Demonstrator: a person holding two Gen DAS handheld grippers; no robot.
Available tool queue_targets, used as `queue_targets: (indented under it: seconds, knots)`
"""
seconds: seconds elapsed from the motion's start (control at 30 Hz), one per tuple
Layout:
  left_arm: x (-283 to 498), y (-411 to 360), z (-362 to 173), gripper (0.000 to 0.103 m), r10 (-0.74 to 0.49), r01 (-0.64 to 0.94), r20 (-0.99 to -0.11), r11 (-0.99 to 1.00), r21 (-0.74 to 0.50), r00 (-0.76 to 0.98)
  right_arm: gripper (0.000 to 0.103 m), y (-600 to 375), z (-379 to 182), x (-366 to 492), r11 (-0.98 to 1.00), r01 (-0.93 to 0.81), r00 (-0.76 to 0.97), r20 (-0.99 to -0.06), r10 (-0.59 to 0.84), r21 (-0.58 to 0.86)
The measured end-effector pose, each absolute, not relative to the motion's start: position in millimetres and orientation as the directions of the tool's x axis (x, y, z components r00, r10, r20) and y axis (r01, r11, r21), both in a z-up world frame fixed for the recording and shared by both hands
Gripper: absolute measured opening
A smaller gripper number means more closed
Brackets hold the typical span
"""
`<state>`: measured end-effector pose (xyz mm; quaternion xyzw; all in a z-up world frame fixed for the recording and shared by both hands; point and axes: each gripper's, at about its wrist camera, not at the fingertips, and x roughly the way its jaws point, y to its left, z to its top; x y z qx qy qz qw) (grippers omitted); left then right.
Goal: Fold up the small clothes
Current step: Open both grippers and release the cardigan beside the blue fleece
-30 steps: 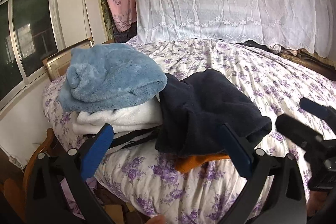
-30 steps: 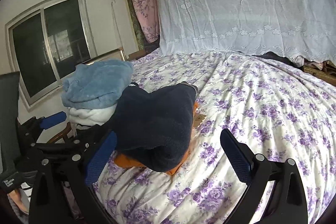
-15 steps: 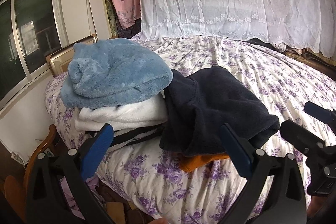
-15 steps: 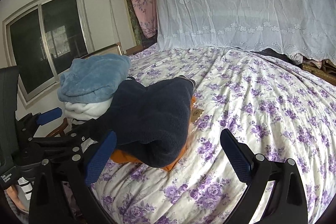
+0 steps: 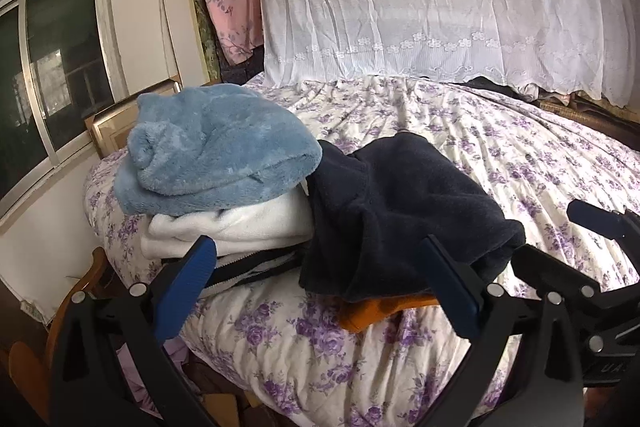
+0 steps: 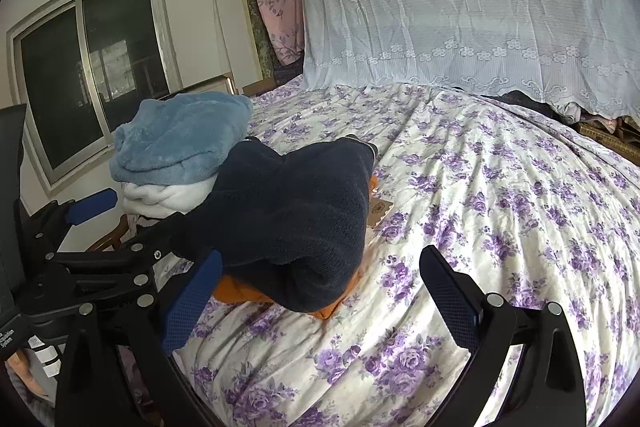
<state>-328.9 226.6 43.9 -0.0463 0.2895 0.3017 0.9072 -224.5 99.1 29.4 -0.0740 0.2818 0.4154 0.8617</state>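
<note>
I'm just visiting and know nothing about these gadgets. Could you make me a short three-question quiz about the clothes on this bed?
1. True or false: the fluffy light-blue fleece garment lies on top of the folded white garment.
2. What lies under the dark navy fleece garment? A) an orange cloth B) a green towel C) a red sock
3. Fill in: the left gripper and the right gripper both have their jaws ____ and hold nothing.

Key: 1 true; 2 A, the orange cloth peeks out below; 3 open.
</note>
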Motion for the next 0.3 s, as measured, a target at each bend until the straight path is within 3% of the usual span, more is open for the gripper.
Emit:
queue_targets:
  seconds: [0.3]
  knots:
    - [-328.6,231.0,45.5,0.099,0.499,-0.570,-0.577,0.819,0.069,0.647,0.100,99.7,29.4,-224.9,0.644,-0.757,0.496,-0.548,0.673,0.106]
